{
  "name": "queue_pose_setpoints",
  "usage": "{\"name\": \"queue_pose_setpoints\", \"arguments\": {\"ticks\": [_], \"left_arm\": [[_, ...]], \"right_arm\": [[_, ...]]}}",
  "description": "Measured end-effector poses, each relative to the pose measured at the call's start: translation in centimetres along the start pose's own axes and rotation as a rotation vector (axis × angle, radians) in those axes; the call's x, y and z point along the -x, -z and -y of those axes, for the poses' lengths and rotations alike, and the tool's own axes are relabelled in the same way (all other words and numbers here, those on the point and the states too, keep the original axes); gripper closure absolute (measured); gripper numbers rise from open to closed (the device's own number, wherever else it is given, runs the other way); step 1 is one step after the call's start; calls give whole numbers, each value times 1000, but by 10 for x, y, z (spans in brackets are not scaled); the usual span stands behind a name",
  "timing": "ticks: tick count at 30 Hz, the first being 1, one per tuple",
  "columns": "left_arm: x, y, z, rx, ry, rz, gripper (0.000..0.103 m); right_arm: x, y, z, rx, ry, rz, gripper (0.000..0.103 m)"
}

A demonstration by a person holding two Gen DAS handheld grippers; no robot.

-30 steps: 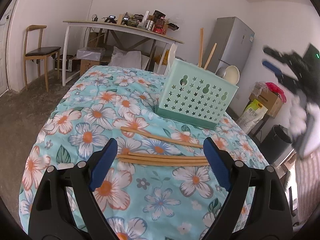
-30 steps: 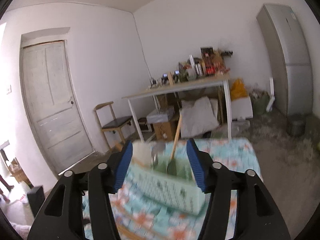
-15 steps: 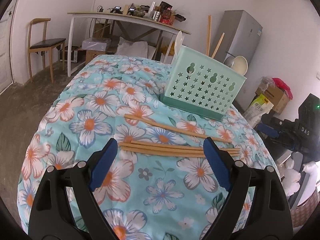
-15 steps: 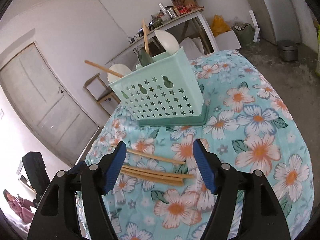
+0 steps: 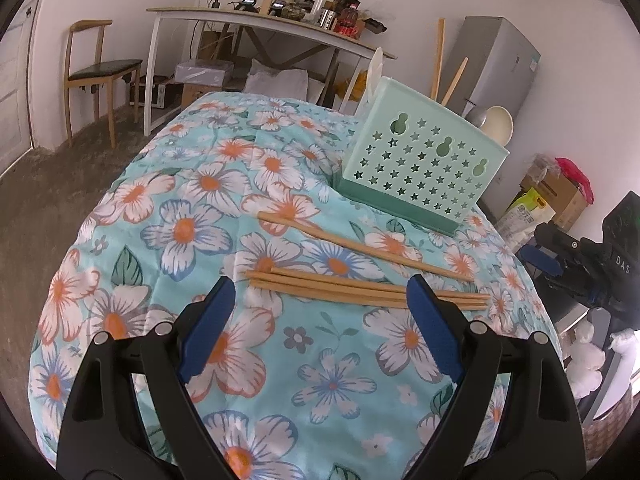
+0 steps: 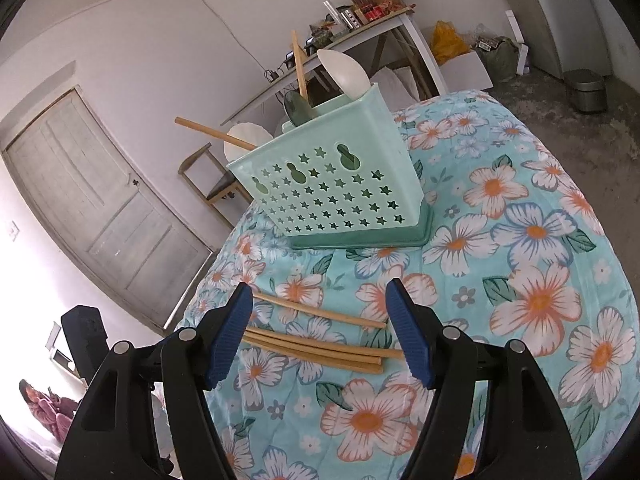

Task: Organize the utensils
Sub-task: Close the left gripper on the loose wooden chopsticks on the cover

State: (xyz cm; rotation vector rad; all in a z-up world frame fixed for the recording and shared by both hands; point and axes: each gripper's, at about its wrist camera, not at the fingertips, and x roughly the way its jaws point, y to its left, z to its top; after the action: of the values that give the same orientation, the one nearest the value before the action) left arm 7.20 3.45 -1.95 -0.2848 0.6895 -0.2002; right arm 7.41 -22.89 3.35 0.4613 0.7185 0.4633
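Several wooden chopsticks lie loose on the floral tablecloth, a tight bundle plus one apart; they also show in the right wrist view. A mint-green perforated utensil basket stands behind them, holding chopsticks and white spoons. My left gripper is open and empty, just short of the bundle. My right gripper is open and empty above the chopsticks' right ends; it shows at the table's right edge in the left wrist view.
The round table with the floral cloth drops off on all sides. Beyond it stand a cluttered white desk, a wooden chair, a fridge and boxes on the floor.
The right gripper swung down from high over the basket to just above the chopsticks. The left gripper crept slightly closer to the bundle. Both stayed open.
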Motion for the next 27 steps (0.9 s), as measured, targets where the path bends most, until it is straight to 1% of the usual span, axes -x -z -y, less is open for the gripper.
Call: {"name": "queue_pose_setpoints", "arguments": {"ticks": [7,16,19,23,25,27], "left_arm": [[-1,2,0,14,21,-15,19],[3,8,9,-29,43,-20,20],[1,10,11,-24,60,-33,20],[-3,15,9,31,101,-69,27],[-6,16,5,76,126,-88,31],[-12,17,-3,150,160,-109,35]], "right_arm": [[-1,0,2,-8,-5,0,36],[-1,1,3,-16,-12,0,36],[0,1,2,-16,-11,1,36],[3,1,2,-14,-16,8,36],[2,2,2,-16,-17,7,36],[1,2,2,-17,-18,2,36]]}}
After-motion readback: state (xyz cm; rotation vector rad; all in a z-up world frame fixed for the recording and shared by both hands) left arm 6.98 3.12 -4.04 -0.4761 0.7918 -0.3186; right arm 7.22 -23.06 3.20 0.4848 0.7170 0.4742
